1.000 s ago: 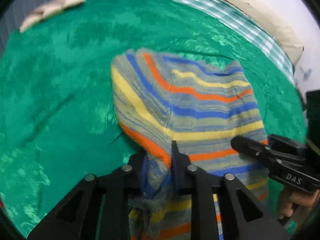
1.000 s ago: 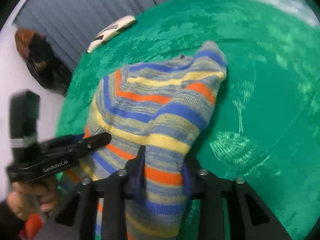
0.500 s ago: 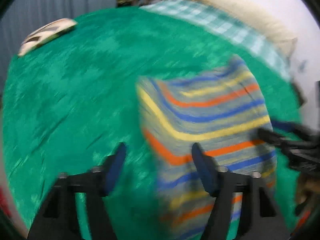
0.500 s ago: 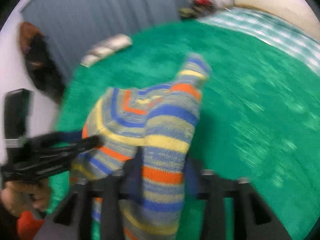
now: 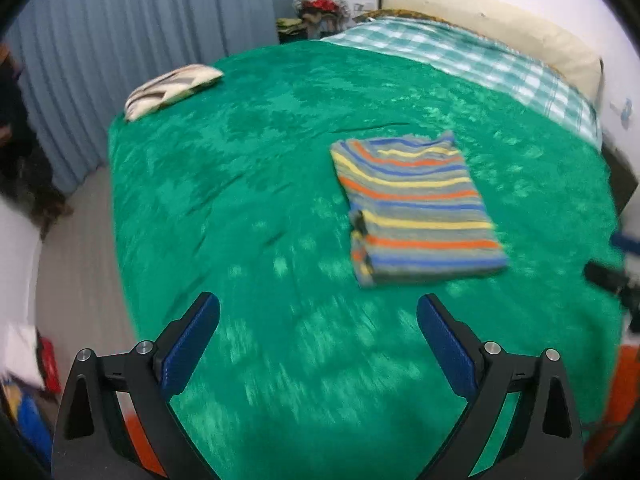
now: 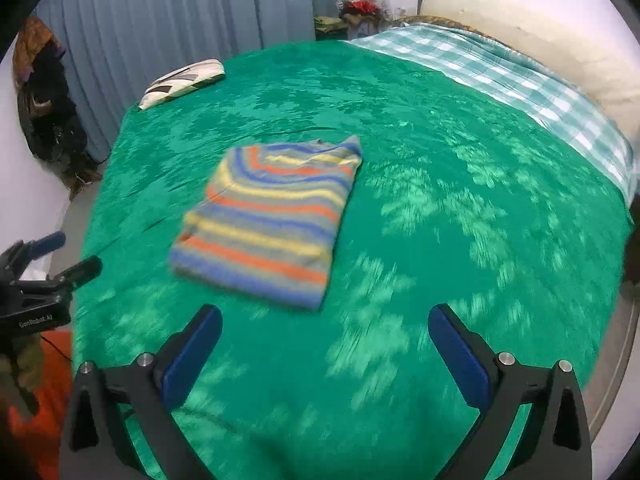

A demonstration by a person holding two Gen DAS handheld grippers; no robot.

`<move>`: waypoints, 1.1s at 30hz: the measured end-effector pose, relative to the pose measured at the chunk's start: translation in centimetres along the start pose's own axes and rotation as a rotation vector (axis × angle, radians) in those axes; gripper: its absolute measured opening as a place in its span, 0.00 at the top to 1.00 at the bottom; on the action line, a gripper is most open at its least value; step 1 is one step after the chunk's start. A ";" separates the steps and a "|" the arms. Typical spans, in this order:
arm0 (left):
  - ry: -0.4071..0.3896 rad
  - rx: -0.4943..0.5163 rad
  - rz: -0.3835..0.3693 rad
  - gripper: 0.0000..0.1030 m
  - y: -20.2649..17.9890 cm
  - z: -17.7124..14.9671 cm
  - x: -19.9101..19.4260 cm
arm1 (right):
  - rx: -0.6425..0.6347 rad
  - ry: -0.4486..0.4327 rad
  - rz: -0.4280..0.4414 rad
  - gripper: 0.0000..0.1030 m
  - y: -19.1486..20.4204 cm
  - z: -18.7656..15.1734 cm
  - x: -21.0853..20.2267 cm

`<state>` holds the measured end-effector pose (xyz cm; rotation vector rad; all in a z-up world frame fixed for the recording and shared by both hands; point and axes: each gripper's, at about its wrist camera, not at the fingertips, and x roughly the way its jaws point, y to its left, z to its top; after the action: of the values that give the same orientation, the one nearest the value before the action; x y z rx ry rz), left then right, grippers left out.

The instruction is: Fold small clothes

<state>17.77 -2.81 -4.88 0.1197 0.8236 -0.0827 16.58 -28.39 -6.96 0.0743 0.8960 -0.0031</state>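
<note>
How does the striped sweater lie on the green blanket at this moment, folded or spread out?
Folded: the striped sweater lies as a compact rectangle on the green blanket, no sleeves sticking out, layered edges visible at its near end, and neither gripper touches it.

blur: striped top (image 5: 416, 208) edges soft | cut off: right gripper (image 5: 612, 276) at frame edge, jaws unseen

Bedroom: bed (image 5: 280, 160), pillow (image 5: 500, 28), curtain (image 5: 140, 40)

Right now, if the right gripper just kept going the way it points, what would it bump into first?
Probably the bare green blanket. The open right gripper aims just right of the folded striped sweater, though depth is hard to judge.
</note>
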 end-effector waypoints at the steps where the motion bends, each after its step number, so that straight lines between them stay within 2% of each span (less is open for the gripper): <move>1: 0.000 -0.020 -0.005 0.03 -0.1 -0.4 -0.9 | 0.005 -0.001 0.005 0.01 0.5 -0.6 -0.8; 3: -0.032 -0.062 -0.003 0.03 0.0 -1.6 -3.8 | 0.004 0.000 -0.004 0.01 1.8 -2.1 -3.1; 4: -0.031 -0.070 0.021 0.03 -0.2 -2.1 -5.1 | 0.000 0.004 -0.017 0.01 2.3 -2.8 -4.1; 6: -0.014 -0.026 0.065 0.03 -0.9 -2.4 -6.3 | 0.000 0.016 -0.035 0.01 3.1 -4.1 -5.8; 9: -0.031 0.044 0.101 0.03 -2.2 -3.4 -8.6 | 0.027 0.035 -0.041 0.01 3.8 -5.9 -8.4; 12: -0.038 0.054 0.060 0.03 -2.9 -4.5 -10.6 | 0.051 0.045 -0.063 0.01 4.4 -7.0 -10.5; 14: -0.032 0.050 0.038 0.03 -3.0 -4.9 -11.3 | 0.046 0.029 -0.072 0.01 4.9 -7.4 -12.0; 19: -0.026 0.041 0.047 0.03 -3.0 -5.3 -12.0 | 0.009 -0.012 -0.110 0.01 6.5 -7.6 -14.4; 26: -0.027 0.017 0.067 0.01 -2.8 -5.0 -12.7 | -0.033 -0.043 -0.134 0.01 7.9 -7.4 -14.9; 33: -0.009 0.019 0.047 0.00 -3.4 -4.9 -12.9 | -0.056 -0.054 -0.158 0.01 8.3 -7.3 -15.2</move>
<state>5.02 -5.12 1.06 0.1559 0.8104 -0.0472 1.67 -20.09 0.95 -0.0491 0.8450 -0.1263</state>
